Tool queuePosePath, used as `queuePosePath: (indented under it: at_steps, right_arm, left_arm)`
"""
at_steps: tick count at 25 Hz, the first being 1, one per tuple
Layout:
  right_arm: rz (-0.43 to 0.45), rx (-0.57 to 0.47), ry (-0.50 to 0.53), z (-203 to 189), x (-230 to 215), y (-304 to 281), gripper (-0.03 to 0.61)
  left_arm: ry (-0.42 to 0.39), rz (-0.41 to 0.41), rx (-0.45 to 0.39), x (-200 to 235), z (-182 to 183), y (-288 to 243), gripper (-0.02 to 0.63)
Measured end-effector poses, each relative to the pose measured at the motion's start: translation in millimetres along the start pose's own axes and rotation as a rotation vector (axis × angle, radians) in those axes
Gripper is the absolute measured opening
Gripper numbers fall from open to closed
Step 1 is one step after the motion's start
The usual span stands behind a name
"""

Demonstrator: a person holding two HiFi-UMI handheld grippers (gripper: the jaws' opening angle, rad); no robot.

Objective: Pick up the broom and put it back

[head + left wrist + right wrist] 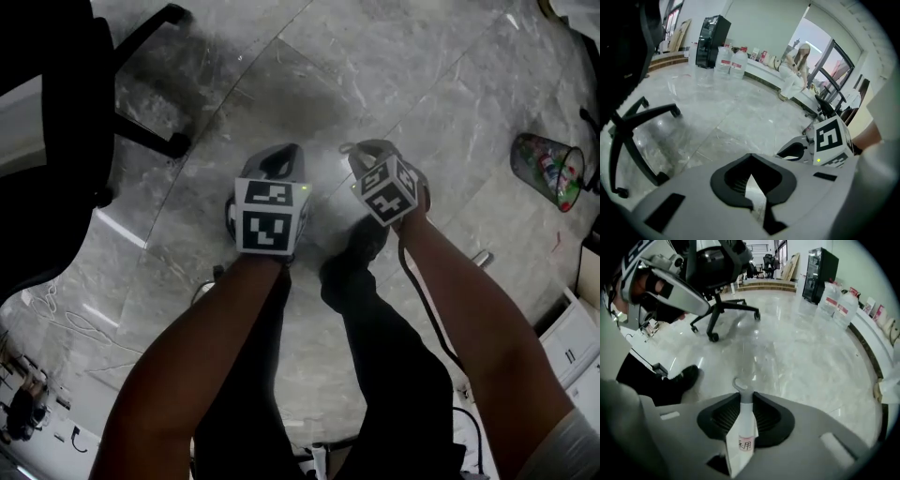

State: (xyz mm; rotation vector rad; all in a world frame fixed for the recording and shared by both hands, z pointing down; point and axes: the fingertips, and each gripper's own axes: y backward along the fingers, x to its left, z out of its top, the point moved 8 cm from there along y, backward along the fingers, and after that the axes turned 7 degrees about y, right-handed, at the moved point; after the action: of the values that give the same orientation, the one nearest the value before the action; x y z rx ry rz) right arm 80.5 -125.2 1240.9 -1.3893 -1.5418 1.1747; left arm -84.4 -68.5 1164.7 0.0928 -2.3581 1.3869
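- Broom (740, 437) is clamped at its hooked top by right gripper (743, 400), probably for carrying it back.
- Left gripper (750, 169) is closed, empty, idle.

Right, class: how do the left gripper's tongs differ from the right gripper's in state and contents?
The right gripper has its tongs shut on a white handle with a hooked tip and a label; the left gripper has nothing visible in its tongs. The right tongs stand apart by the handle's width; the left ones nearly meet. Both have black pads in grey bodies.
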Motion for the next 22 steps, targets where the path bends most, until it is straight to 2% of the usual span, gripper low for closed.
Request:
queuePosePath:
  at_steps: [5,9,15,19,22]
  right_arm:
    - [0.001,-0.19,0.019,113,-12,160,0.082]
    - [0.022,-0.326,0.069,202,-2,281,0.082]
    - [0.046,-0.504,0.144,303,46,442,0.081]
    - [0.06,-0.605,0.211,369,68,507,0.081]
    - [0.104,-0.657,0.273,410,84,538,0.081]
  left_arm:
    - [0.086,0.034,-0.103,-35,106,126,0.005]
    - [0.175,0.071,-0.188,-46,166,232,0.005]
    - [0.236,0.112,-0.276,-62,209,382,0.005]
    - [0.282,0.126,-0.363,-64,236,462,0.005]
    - [0.301,0.165,-0.383,-63,243,508,0.005]
